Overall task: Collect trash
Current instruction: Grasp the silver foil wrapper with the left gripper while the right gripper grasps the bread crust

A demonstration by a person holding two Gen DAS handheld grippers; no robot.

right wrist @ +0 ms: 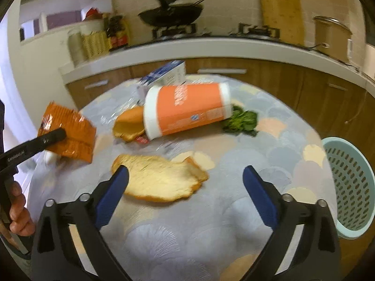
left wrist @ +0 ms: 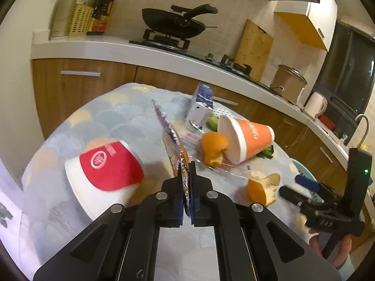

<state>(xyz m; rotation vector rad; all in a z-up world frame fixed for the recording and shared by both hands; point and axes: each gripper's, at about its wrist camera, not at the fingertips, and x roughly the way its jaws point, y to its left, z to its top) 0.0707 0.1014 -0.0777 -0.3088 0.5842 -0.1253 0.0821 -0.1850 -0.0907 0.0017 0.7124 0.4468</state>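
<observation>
My left gripper [left wrist: 186,171] is shut on an orange and silver snack wrapper [left wrist: 168,131], which stands edge-on between its jaws. The right wrist view shows that same wrapper [right wrist: 70,133] lifted at the left, with the left gripper [right wrist: 62,132] clamped on it. My right gripper [right wrist: 186,178] is open just above the table, and a flat orange peel [right wrist: 161,182] lies by its left finger, untouched. A tipped orange paper cup [right wrist: 187,107], a second peel [right wrist: 129,124], a blue and white carton [right wrist: 164,75] and green leaves [right wrist: 241,121] lie beyond.
A red and white paper cup [left wrist: 105,171] lies on its side at the left of the round, scallop-patterned table [right wrist: 257,140]. A pale green perforated basket [right wrist: 349,187] sits low off the table's right edge. A kitchen counter with a wok [left wrist: 175,23] runs behind.
</observation>
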